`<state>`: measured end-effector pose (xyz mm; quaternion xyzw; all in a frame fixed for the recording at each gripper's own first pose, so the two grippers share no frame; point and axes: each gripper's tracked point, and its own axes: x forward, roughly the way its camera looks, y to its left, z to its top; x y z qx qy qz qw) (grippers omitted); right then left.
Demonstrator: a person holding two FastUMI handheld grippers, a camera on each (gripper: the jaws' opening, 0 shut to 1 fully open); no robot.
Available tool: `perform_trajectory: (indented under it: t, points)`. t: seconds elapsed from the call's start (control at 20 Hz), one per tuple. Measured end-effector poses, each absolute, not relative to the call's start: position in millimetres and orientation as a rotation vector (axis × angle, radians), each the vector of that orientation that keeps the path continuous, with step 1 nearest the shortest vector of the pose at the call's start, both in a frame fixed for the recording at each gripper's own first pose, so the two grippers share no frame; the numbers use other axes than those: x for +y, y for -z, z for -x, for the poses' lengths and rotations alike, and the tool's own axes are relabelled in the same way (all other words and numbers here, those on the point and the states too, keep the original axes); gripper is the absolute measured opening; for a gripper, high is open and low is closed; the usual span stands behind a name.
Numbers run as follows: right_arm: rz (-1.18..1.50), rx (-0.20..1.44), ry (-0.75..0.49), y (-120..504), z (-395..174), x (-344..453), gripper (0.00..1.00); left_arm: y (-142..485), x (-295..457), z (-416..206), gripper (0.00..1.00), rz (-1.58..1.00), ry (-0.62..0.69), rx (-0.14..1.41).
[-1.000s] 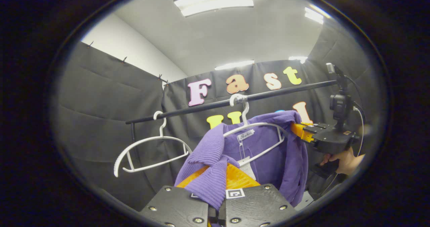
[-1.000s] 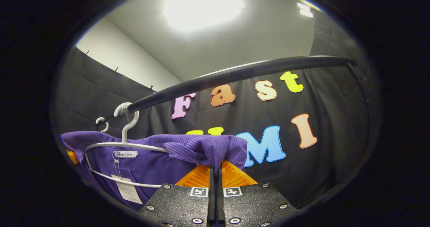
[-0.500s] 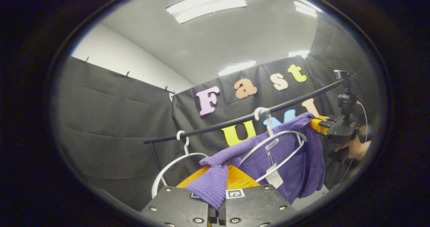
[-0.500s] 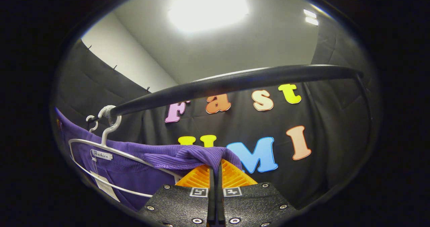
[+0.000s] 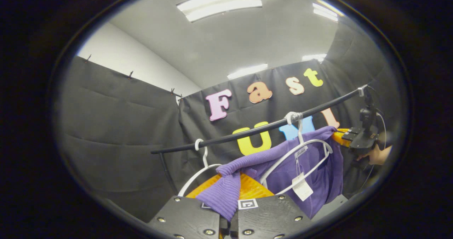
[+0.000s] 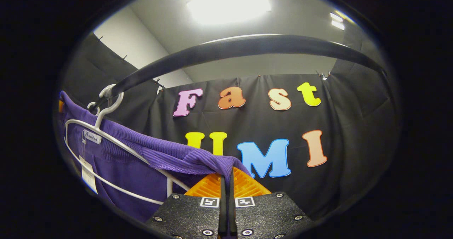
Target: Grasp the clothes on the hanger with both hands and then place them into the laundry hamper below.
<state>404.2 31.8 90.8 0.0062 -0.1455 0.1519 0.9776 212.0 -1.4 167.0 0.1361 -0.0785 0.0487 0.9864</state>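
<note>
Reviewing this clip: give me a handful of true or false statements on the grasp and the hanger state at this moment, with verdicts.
1. The left gripper is shut on a fold of the purple garment. True.
2. The right gripper hangs open, clear of the garment. False: its fingers are closed on the purple cloth.
3. The white hanger inside the garment is hooked on the black rail. True.
4. A second hanger on the rail carries a red shirt. False: it is bare.
5. The garment is already off its hanger. False: the hanger's white frame sits inside the neck opening.
6. A paper tag dangles from the garment. True.
</note>
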Motion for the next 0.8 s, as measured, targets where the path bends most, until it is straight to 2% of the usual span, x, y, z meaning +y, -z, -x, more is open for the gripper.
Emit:
perform_trajectory:
  t: [0.35,0.55,0.8]
  points:
    - [-0.061,-0.193,-0.376,-59,-418,53,0.02,-165,18,-240,0.08,-0.270,-0.044,-0.137]
    - [-0.176,-0.093,-0.427,-37,-435,62,0.02,-158,15,-246,0.08,-0.277,-0.024,-0.112]
    - [-0.237,-0.023,-0.436,-9,-440,53,0.02,-148,8,-246,0.08,-0.294,0.003,-0.095]
